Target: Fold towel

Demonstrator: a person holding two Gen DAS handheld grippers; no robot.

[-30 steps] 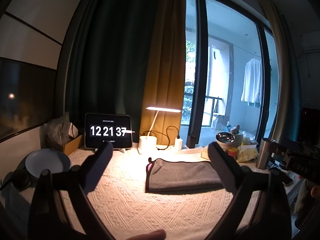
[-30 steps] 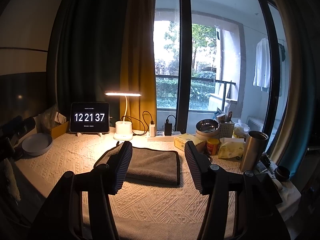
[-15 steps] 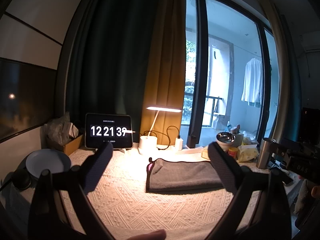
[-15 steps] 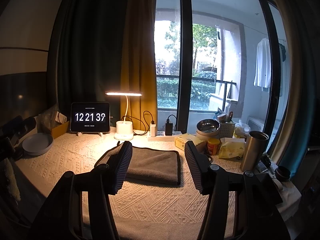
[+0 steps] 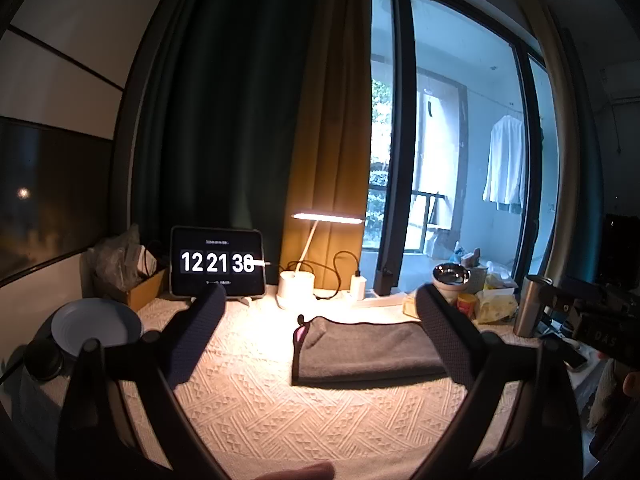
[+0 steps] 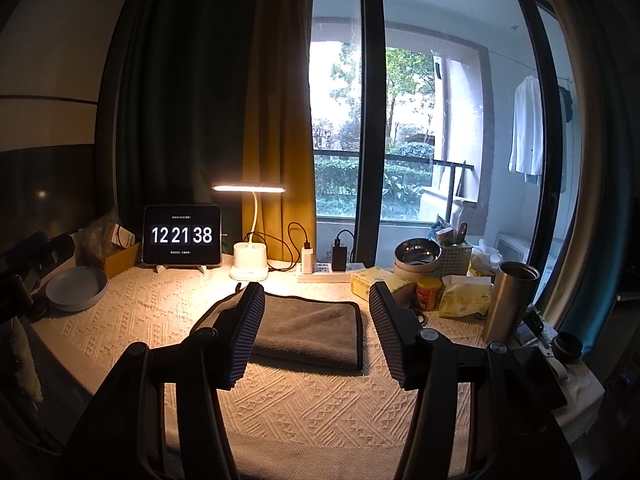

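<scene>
A grey towel (image 5: pixel 360 350) lies folded flat on the cream textured tablecloth (image 5: pixel 260 408), with a small pink tag at its left end. It also shows in the right wrist view (image 6: pixel 308 330), as a neat rectangle. My left gripper (image 5: pixel 316 332) is open and empty, held above the cloth in front of the towel; its right finger overlaps the towel's right end in view. My right gripper (image 6: pixel 316 328) is open and empty, held in front of the towel, not touching it.
A tablet clock (image 6: pixel 182 235) and a lit desk lamp (image 6: pixel 250 264) stand at the back. A grey plate (image 6: pixel 76 288) sits at the left. A power strip (image 6: pixel 324 272), bowl (image 6: pixel 416 254), tissue packs and a steel tumbler (image 6: pixel 508 304) crowd the right.
Nothing has visibly moved; only the clock digits differ. Both grippers stay open and still.
</scene>
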